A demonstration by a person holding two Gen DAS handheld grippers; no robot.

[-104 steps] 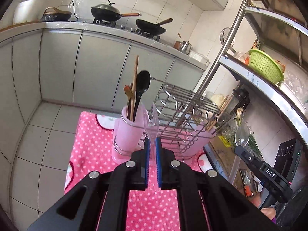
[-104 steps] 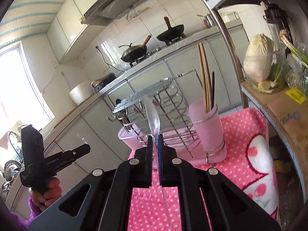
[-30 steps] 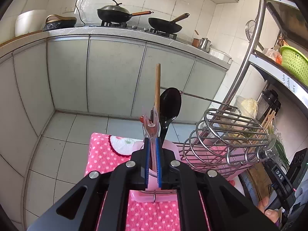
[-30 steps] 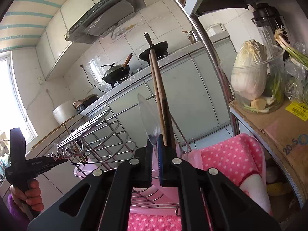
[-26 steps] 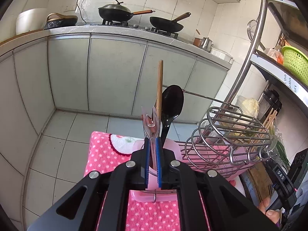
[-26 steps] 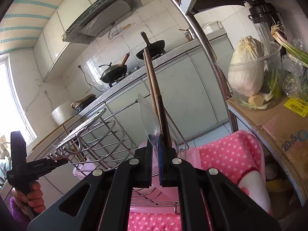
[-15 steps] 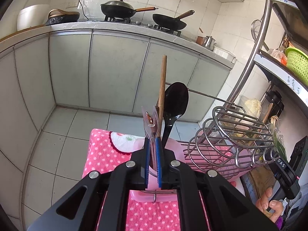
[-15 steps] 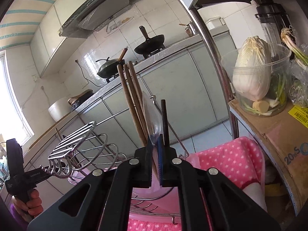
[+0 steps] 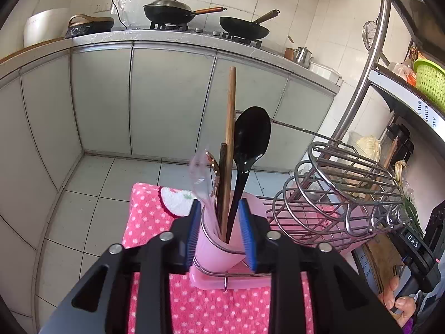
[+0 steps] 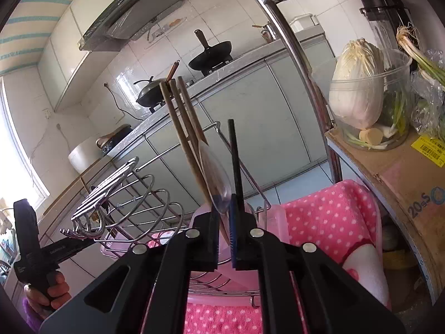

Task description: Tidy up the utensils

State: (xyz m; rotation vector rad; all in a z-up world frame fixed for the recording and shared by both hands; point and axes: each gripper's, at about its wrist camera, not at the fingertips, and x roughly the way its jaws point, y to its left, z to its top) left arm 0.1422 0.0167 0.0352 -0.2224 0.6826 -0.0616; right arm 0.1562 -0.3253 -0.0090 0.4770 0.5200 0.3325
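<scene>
Over the pink utensil cup at the near end of the drying rack, my left gripper has just been opening; its jaws now stand apart either side of the cup mouth, pressing on nothing. The clear plastic fork they carried stands free in the cup, leaning left beside the black spoon and the wooden chopstick. I judge that piece delivered. On the other side, my right gripper has just begun opening too, only a crack; the clear spoon sits between its jaws with its bowl up, over the second pink cup that holds the brown chopsticks and a black stick. I cannot tell whether the pads press on it or have let go. Against the earlier frames: both pieces were then clamped tight and carried well short of the rack over the pink dotted cloth on the table; now each is at its cup, the left one released. Next, I reckon, finish the right release and lift both hands clear.
</scene>
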